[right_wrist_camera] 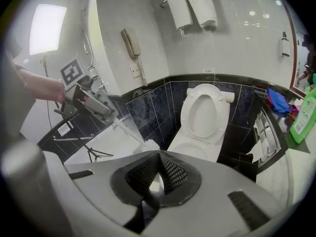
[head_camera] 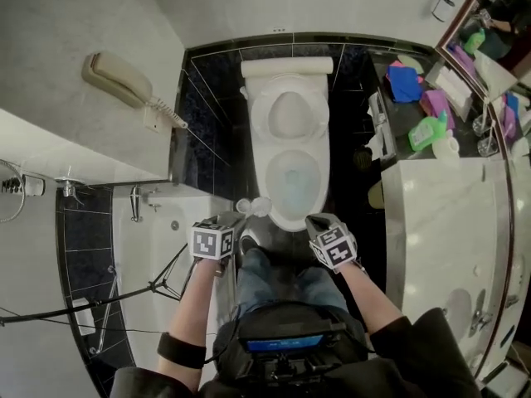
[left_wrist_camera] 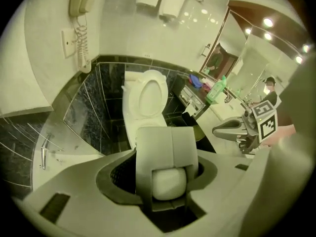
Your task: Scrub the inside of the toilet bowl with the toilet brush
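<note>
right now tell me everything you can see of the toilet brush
The brush is all white and looks plastic: a slim straight handle with a rounded top end, and a bristle head at the bottom. The left hand-held gripper is clamped on the handle's top end. The brush slants down toward the toilet, head lowest, in the air left of the bowl's front and outside it. Only that gripper's jaws visibly touch it.

Location type: bathroom, apparently a hotel's.
- A toilet (head_camera: 288,160) with its lid raised stands against a black-tiled wall.
- A bathtub (head_camera: 153,239) is at its left.
- A marble vanity (head_camera: 440,222) with a basin (head_camera: 458,312) is at its right.
- A wall phone (head_camera: 116,80) hangs near the toilet.
- Folded towels (right_wrist_camera: 191,6) hang on a rack above.
- A mirror (head_camera: 502,11) and toiletry bottles (head_camera: 427,131) are at the vanity.
</note>
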The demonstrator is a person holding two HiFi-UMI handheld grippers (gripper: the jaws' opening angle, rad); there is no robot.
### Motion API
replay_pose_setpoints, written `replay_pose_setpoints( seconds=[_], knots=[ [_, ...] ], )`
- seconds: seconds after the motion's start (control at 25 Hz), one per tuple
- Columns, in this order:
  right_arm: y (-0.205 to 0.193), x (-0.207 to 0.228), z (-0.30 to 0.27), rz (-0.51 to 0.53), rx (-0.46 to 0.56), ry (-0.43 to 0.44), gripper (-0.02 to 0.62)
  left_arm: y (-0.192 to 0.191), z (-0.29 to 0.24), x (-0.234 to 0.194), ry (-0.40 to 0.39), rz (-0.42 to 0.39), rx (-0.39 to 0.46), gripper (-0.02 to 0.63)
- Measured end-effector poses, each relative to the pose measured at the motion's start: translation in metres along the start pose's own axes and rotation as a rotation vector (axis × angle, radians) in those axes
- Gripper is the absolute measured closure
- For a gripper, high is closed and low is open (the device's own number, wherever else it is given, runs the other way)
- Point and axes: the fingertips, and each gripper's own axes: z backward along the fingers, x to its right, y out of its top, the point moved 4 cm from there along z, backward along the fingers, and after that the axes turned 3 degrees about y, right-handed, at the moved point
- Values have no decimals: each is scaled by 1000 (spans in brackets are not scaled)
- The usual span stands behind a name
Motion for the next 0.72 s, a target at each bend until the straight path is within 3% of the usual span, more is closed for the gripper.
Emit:
replay_pose_setpoints(
  seconds=[0.24,0.48,0.72],
  knots=[
    [-10,9,24,-32,15,-46,591,-1,15,38,-72,0,62,385],
    [-18,18,34,-54,25,-81,591,-6,9,62,-132,-18,65,385],
    [-19,19,41,-65,23,-93,591,-11,5,65,-140,-29,49,385]
  ],
)
